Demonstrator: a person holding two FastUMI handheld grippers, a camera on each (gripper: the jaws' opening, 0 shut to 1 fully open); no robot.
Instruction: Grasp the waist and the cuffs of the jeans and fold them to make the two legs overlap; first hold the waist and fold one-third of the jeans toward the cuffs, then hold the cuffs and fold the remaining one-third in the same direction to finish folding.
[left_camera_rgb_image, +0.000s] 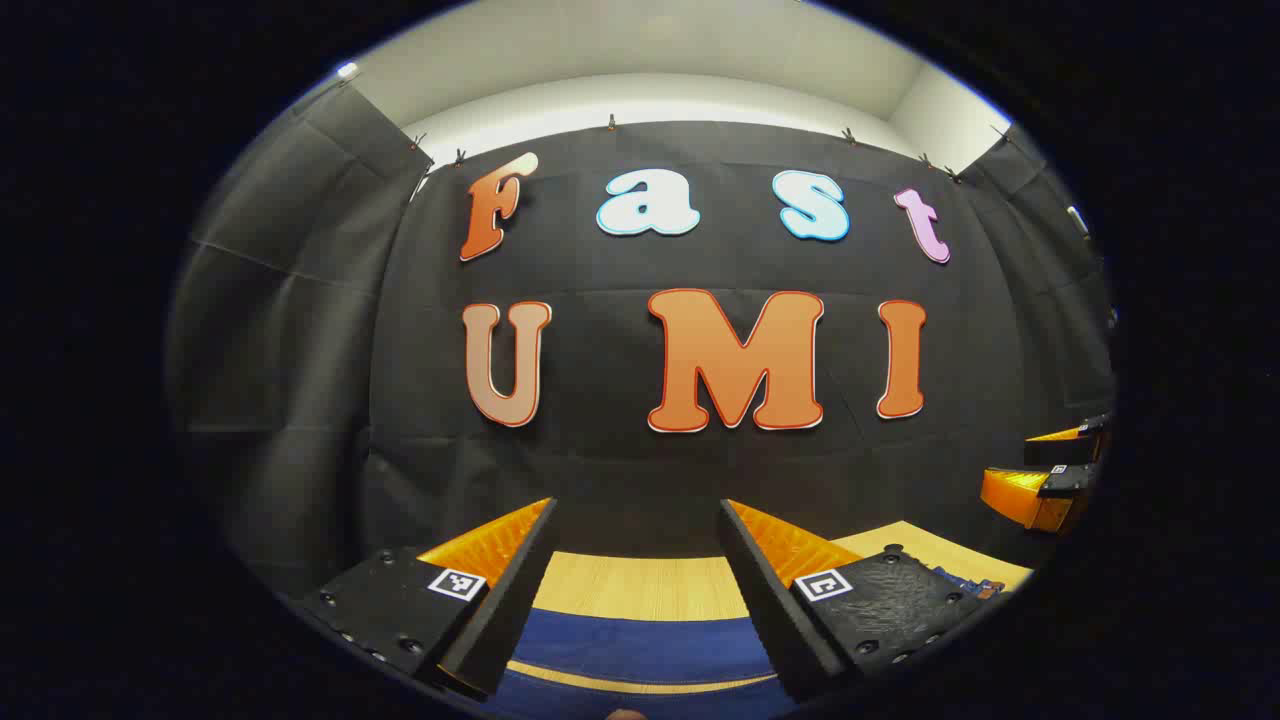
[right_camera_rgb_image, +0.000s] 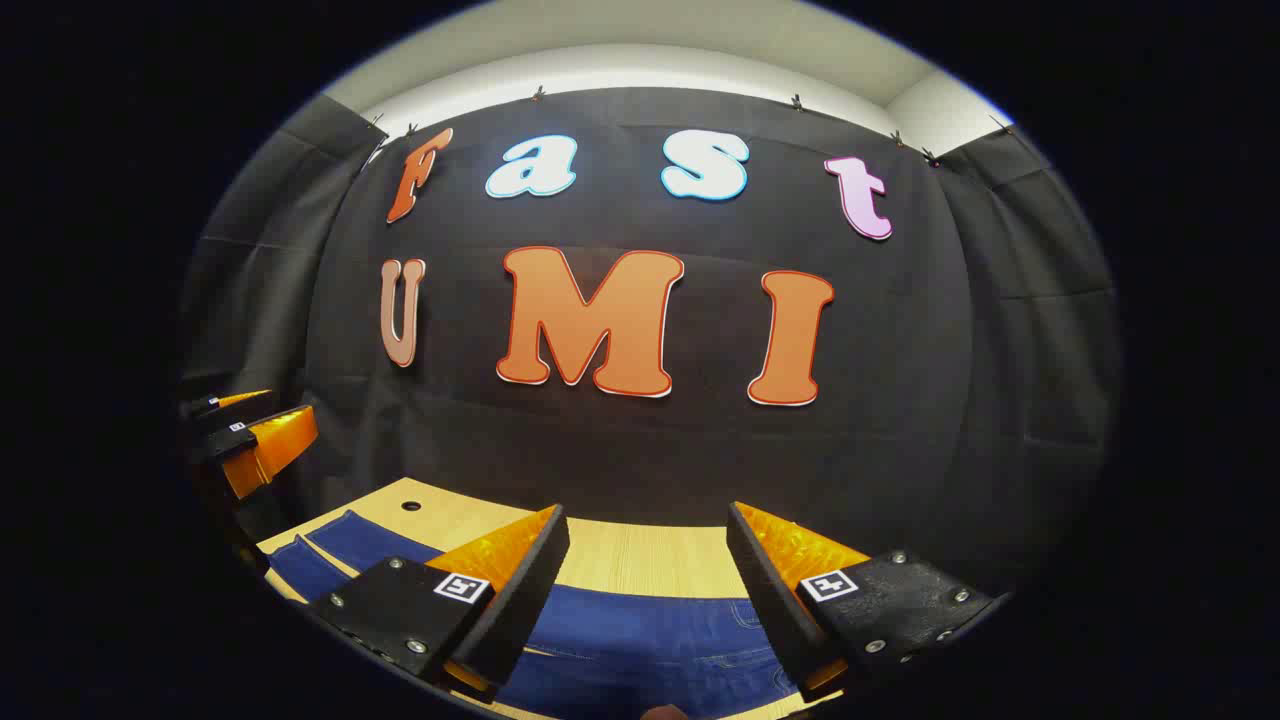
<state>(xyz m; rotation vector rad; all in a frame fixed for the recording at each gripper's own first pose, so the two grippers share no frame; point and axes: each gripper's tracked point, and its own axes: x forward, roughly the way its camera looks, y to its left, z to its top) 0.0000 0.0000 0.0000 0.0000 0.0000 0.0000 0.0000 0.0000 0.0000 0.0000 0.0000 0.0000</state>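
- We see a black cloth wall (left_camera_rgb_image: 620, 470), creased and clipped along its top edge, hanging behind everything.
- Below it runs the surface (right_camera_rgb_image: 640, 555), pale wood with a fine straight grain; in the right gripper view a small round hole (right_camera_rgb_image: 411, 506) sits near its left end.
- The jeans (right_camera_rgb_image: 640, 640) lie flat on the surface, dark blue denim with lighter stitched seams. In the right gripper view they stretch from under the fingers off to the left; in the left gripper view their blue cloth lies under and between the fingers.
- Our left gripper (left_camera_rgb_image: 636, 590) hovers over the denim, its wedge-shaped, ribbed fingers spread wide apart, holding nothing.
- Our right gripper (right_camera_rgb_image: 647, 600) hangs likewise above the jeans, fingers parted and empty.
- Each gripper shows small at the edge of the other's view.
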